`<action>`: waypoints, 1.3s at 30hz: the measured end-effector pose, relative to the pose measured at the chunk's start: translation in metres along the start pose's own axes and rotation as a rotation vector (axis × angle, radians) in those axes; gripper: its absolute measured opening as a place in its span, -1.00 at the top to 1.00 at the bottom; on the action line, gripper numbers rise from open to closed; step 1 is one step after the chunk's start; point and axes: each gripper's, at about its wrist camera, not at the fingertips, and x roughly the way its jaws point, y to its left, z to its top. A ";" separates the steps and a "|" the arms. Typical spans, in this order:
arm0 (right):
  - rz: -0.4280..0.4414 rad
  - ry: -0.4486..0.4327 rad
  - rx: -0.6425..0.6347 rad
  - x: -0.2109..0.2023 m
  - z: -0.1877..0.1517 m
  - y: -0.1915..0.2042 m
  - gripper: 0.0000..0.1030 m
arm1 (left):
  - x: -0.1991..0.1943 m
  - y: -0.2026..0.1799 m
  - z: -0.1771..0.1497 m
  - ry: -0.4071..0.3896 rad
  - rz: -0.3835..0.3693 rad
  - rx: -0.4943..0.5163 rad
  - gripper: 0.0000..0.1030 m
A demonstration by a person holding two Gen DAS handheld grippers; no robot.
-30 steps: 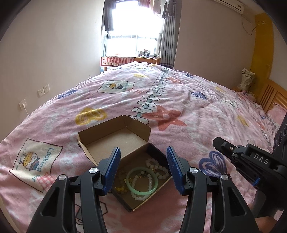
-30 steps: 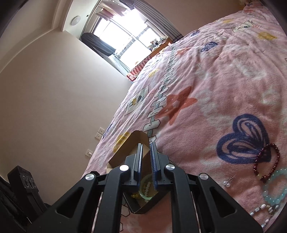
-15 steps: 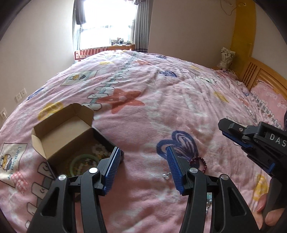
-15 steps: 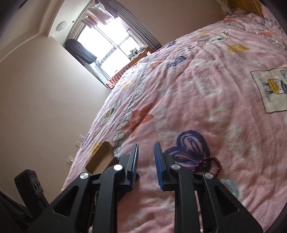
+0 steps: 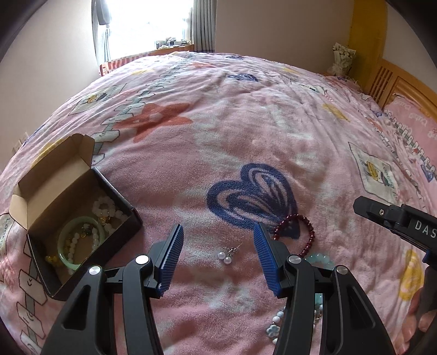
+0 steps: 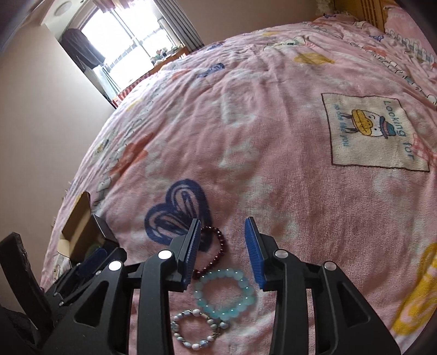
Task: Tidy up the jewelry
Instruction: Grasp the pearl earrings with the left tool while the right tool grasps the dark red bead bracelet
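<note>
An open cardboard box (image 5: pixel 58 196) at the left holds a green bangle (image 5: pixel 65 256), white beads and other pieces. My left gripper (image 5: pixel 217 245) hangs open above a pair of pearl earrings (image 5: pixel 226 255) on the pink blanket. A dark red bead bracelet (image 5: pixel 303 232) (image 6: pixel 218 254) lies by the blue heart print. My right gripper (image 6: pixel 222 245) is opening, with nothing pressed between its pads, over a pale blue bead bracelet (image 6: pixel 225 295) and beside the red one. A grey-white bead bracelet (image 6: pixel 194 330) lies nearer the camera. The box (image 6: pixel 82 232) shows at the left in the right wrist view.
The pink printed blanket (image 5: pixel 245 123) covers the whole bed. A wooden headboard (image 5: pixel 396 84) and pillow stand at the far right, a window (image 5: pixel 147 24) at the far end. The right gripper's body (image 5: pixel 401 221) and a hand reach in from the right in the left wrist view.
Both grippers swung right from over the box to the loose jewelry and sank lower. The right gripper went from shut to partly open. The left kept its opening.
</note>
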 end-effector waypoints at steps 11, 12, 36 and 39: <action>-0.060 0.129 -0.052 0.038 -0.018 0.002 0.24 | 0.050 0.008 -0.021 0.124 -0.061 -0.045 -0.06; -0.108 0.136 -0.068 0.040 -0.018 0.001 0.24 | 0.049 0.007 -0.021 0.122 -0.060 -0.044 -0.06; -0.066 0.033 -0.012 0.063 -0.021 0.005 0.28 | 0.057 0.026 -0.019 0.078 -0.064 -0.122 0.67; -0.133 0.061 -0.097 0.075 -0.026 0.021 0.30 | 0.057 0.027 -0.019 0.076 -0.067 -0.125 0.67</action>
